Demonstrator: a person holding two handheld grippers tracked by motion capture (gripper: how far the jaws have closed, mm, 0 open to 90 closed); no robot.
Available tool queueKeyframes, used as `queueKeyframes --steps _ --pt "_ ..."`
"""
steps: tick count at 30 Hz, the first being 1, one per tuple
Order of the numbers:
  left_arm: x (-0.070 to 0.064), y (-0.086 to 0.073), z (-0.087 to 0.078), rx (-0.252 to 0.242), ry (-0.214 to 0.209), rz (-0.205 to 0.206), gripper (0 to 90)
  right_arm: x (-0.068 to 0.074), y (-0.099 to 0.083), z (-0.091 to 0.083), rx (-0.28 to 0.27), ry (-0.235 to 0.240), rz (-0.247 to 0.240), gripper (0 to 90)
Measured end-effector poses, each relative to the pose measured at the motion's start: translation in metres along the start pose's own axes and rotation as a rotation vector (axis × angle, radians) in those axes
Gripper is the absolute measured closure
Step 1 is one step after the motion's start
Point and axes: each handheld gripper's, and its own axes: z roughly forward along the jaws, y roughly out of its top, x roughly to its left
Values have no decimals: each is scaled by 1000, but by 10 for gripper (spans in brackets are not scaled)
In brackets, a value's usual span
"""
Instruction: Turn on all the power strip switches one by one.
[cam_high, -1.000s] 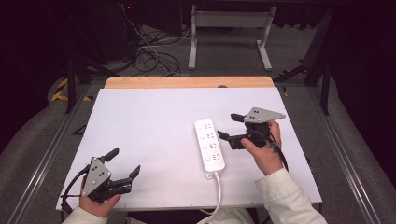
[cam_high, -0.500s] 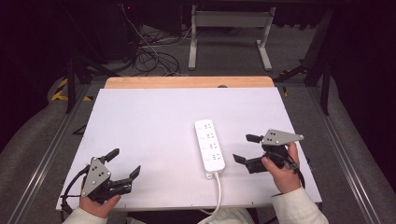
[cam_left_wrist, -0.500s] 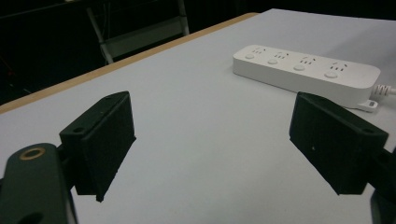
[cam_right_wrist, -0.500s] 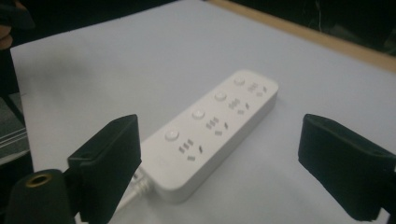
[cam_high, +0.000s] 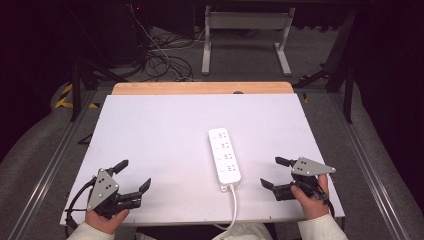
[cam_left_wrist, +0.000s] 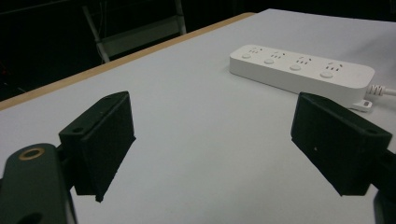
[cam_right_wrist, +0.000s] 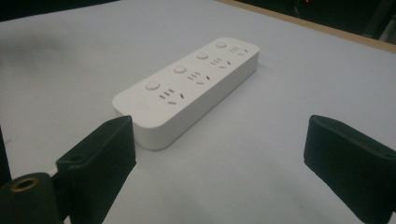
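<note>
Two grippers are held low over the white table (cam_high: 160, 130), each with its jaws spread wide and nothing between them. The power strip (cam_high: 224, 155) is laid flat a little right of the table's middle, its long axis running from 12 o'clock to 6 o'clock, with four sockets and four round buttons facing up. Its white cable (cam_high: 232, 206) is led off the 6 o'clock end and over the near table edge. The right gripper (cam_high: 272, 173) is found at about 4 o'clock from the strip, near it but apart, jaws pointed toward 9 o'clock. In the right gripper view the strip (cam_right_wrist: 189, 84) is seen just ahead of the jaws, untouched. The left gripper (cam_high: 133, 176) is held at about 8 o'clock from the strip, well apart from it, near the table's front left corner. In the left gripper view the strip (cam_left_wrist: 301, 69) is seen farther off, at 1 o'clock.
</note>
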Motion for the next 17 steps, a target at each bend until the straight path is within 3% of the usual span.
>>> queueKeyframes --steps 3,8,11,14,15,17 --pt "0 -1 0 1 3 3 135 -1 -9 1 50 -31 -18 90" --pt "1 -1 0 -1 16 23 132 -1 -20 4 83 -38 -14 72" --pt "0 -2 0 1 17 19 131 -1 -22 7 98 -57 14 71" --pt "1 -2 1 14 14 19 131 -3 -23 9 109 -75 100 74" --pt "1 -2 2 19 6 6 131 -3 -23 9 108 -75 110 71" --pt "2 -2 3 33 -12 -6 134 -2 -22 9 116 -90 71 72"
